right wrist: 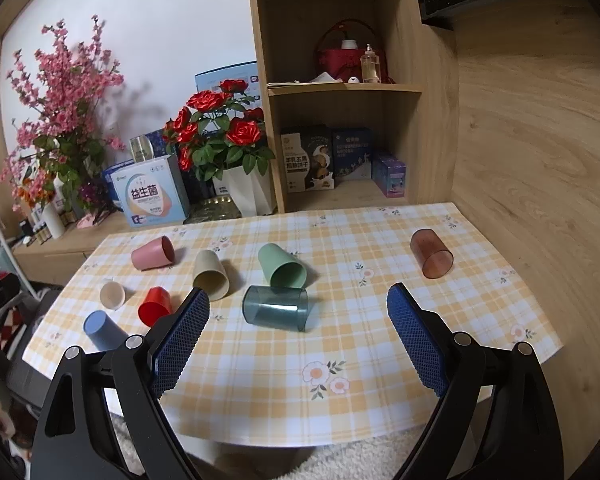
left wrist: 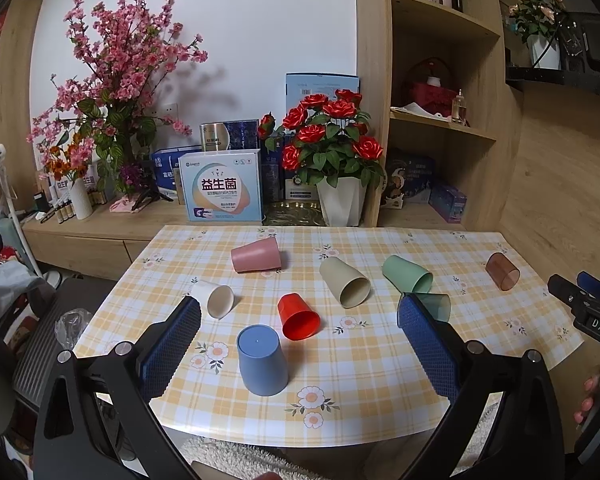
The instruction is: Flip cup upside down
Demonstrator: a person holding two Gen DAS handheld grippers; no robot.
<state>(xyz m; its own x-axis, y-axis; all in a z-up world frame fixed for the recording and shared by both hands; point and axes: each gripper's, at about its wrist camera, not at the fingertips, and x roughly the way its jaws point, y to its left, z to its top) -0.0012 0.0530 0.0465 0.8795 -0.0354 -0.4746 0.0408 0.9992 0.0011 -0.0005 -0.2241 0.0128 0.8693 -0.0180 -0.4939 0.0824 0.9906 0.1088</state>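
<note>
A blue cup (left wrist: 262, 360) stands upside down near the table's front edge; it also shows in the right wrist view (right wrist: 102, 330). Several cups lie on their sides: red (left wrist: 298, 317), white (left wrist: 214, 299), pink (left wrist: 257, 255), beige (left wrist: 345, 282), green (left wrist: 407, 274), clear teal (right wrist: 276, 307) and clear brown (right wrist: 432, 254). My left gripper (left wrist: 298, 312) is open and empty, above the front of the table, with the blue and red cups between its fingers' lines. My right gripper (right wrist: 298, 304) is open and empty, held back from the teal cup.
The table has a yellow plaid cloth (left wrist: 360, 380). Behind it stand a rose pot (left wrist: 342, 200), boxes (left wrist: 220, 186) and a wooden shelf unit (right wrist: 340, 92). A wood wall (right wrist: 540, 160) borders the right side. The right gripper's body shows at the left view's right edge (left wrist: 592, 312).
</note>
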